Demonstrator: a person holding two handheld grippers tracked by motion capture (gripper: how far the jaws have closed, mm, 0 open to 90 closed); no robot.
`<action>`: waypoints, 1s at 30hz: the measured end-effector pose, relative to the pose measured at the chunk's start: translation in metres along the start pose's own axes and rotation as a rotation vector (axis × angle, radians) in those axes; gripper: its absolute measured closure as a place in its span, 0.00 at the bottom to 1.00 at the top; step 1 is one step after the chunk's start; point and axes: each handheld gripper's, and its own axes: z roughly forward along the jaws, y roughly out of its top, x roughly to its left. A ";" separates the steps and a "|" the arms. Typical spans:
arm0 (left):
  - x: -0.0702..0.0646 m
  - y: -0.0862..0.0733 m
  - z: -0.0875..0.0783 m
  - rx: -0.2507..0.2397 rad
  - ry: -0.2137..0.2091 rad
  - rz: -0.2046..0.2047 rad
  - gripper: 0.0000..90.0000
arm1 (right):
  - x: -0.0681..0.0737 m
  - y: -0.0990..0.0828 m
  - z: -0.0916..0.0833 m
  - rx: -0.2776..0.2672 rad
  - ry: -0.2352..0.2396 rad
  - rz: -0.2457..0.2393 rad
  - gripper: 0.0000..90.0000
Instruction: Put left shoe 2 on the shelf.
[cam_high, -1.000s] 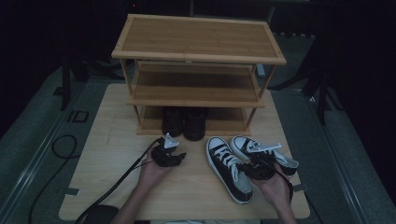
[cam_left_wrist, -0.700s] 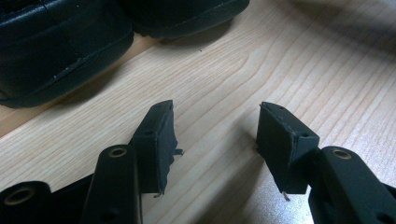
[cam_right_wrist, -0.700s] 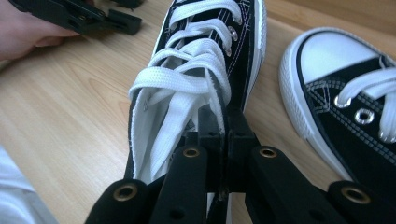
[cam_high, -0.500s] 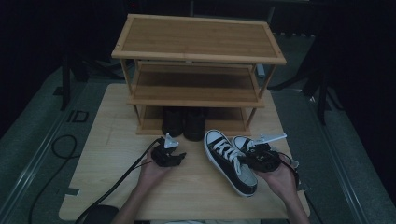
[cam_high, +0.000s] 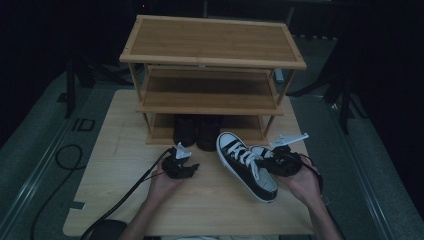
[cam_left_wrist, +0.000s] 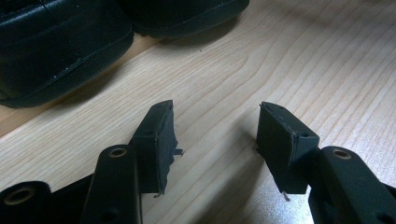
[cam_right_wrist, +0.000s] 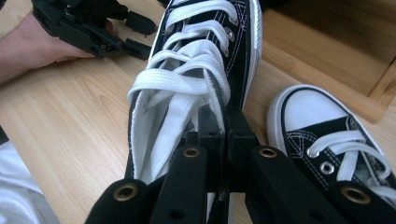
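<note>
Left gripper (cam_high: 186, 167) low in the left hand (cam_high: 165, 181), jaws apart. Right gripper (cam_high: 272, 162) to its right, in the right hand (cam_high: 302, 182), jaws pressed together.

The left gripper (cam_left_wrist: 215, 140) hangs open over the wooden table (cam_left_wrist: 280, 56), near two black shoes (cam_left_wrist: 60, 46).

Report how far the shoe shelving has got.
Done: a pair of black shoes stands on the bottom shelf of the rack. In hand: the right gripper has its jaws shut on the side of one sneaker, its toe aimed at the rack. Left: the second sneaker lies on the table. The left gripper rests open.
</note>
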 end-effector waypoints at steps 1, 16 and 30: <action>0.000 0.000 0.000 0.000 0.000 0.000 0.52 | -0.001 0.001 0.000 0.003 0.001 -0.007 0.98; 0.000 0.000 0.000 0.000 0.000 0.001 0.52 | -0.002 0.020 -0.007 -0.023 0.040 -0.101 0.98; 0.000 0.000 0.000 -0.001 0.001 0.001 0.52 | -0.005 0.037 -0.012 -0.041 0.090 -0.140 0.98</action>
